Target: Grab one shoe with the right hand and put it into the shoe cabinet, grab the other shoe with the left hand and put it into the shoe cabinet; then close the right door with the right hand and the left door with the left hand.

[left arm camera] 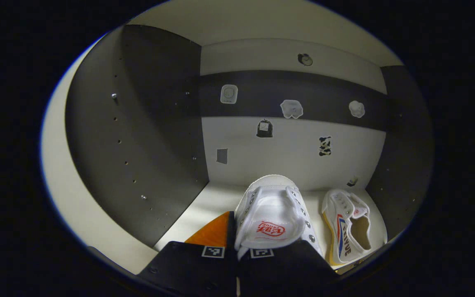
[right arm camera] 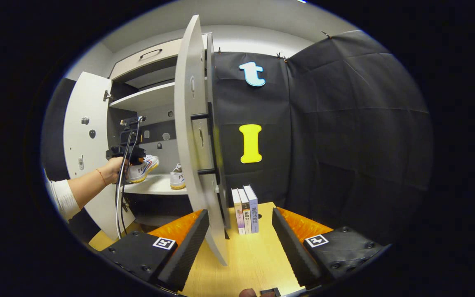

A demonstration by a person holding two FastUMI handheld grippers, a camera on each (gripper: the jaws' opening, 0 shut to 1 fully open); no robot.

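In the left gripper view, the left gripper point(left arm camera: 237, 251) is inside the shoe cabinet point(left arm camera: 138, 136), its fingers closed on the heel end of a white shoe point(left arm camera: 270, 214) so that the toe points toward the back panel; holding it from behind this way lets the sole come down flat on the shelf point(left arm camera: 208, 206) without the fingers getting underneath it. The held shoe shows a pale canvas tongue with a red printed mark, metal eyelets down both sides and no laces visible. Just to its right, the other shoe point(left arm camera: 346, 225) already rests on the same shelf near the right wall, toe inward, white with a yellowish sole edge and red and blue stripes on its side, so the first placement looks done and this is the second. In the right gripper view, the right gripper point(right arm camera: 237, 235) hangs outside the cabinet with its jaws spread wide and nothing between them, the edge of the open right door point(right arm camera: 192, 136) standing just ahead of its left finger, a sensible waiting spot for closing that door next. Farther off, a hand point(right arm camera: 114, 169) holds the left gripper at the shelf with the striped shoe raised slightly above it, beside the second shoe. Some books point(right arm camera: 245, 210) stand on the wooden table point(right arm camera: 254, 264) beyond the door.
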